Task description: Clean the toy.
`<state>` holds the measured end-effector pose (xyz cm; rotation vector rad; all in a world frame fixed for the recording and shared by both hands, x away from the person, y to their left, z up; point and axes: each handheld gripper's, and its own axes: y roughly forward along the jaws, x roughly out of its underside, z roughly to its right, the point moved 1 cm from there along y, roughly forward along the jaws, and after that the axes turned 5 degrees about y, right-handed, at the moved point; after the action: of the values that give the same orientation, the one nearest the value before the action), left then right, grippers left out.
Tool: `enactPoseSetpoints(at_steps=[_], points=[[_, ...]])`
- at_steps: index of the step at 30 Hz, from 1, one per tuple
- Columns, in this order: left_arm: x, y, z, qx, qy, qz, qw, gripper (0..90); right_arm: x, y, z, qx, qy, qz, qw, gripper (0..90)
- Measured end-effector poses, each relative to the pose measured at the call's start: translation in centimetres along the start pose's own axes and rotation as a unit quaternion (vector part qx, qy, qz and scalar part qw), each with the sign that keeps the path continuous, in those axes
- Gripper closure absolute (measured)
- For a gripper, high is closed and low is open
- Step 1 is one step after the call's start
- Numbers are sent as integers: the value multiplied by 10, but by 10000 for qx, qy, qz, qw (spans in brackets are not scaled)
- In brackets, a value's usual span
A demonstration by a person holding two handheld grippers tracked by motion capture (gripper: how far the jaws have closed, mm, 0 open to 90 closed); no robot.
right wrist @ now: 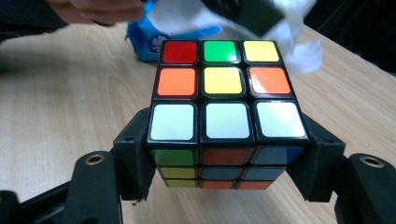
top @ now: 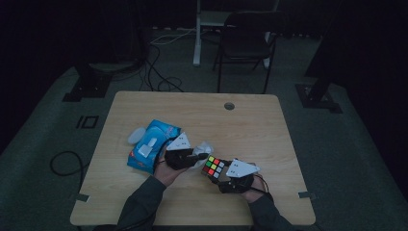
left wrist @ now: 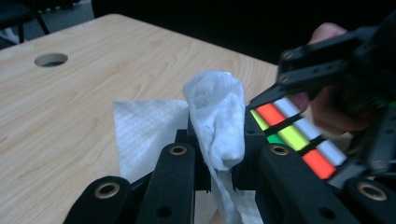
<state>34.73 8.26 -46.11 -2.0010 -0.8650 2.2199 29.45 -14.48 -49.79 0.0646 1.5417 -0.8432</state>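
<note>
A scrambled colour cube [right wrist: 223, 88] is held a little above the wooden table [top: 250, 130], and my right gripper [right wrist: 224, 161] is shut on it, one jaw on each side. White, yellow, green, red and orange squares face up. My left gripper [left wrist: 217, 161] is shut on a bunched white wipe [left wrist: 217, 116], which sits right against the cube's [left wrist: 294, 135] edge. In the high view both grippers meet near the table's front centre: the left gripper [top: 201, 156] with the wipe [top: 204, 147], the right gripper [top: 217, 172] with the cube [top: 213, 166].
A blue wipe pack [top: 151, 144] lies left of my left hand, with a small white oval object [top: 136, 136] beside it. The table has a round cable hole [top: 229, 105] near its far edge. A dark chair [top: 245, 43] stands beyond the table.
</note>
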Motion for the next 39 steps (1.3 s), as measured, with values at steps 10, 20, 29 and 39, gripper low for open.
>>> enactPoseSetpoints(at_steps=[10,20,29,39], points=[[-3,-1,4,34,51,44,10000,819,1,-1,3,120,82,32,9999,344],[4,4,1,-52,-55,-47,10000,819,0,-2,2,140,78,69,9998,345],[21,14,-1,-73,-226,-304,9993,819,-2,-7,4,174,113,174,9996,344],[32,18,-2,-84,-315,-453,9984,819,-3,-9,5,179,126,243,9995,344]])
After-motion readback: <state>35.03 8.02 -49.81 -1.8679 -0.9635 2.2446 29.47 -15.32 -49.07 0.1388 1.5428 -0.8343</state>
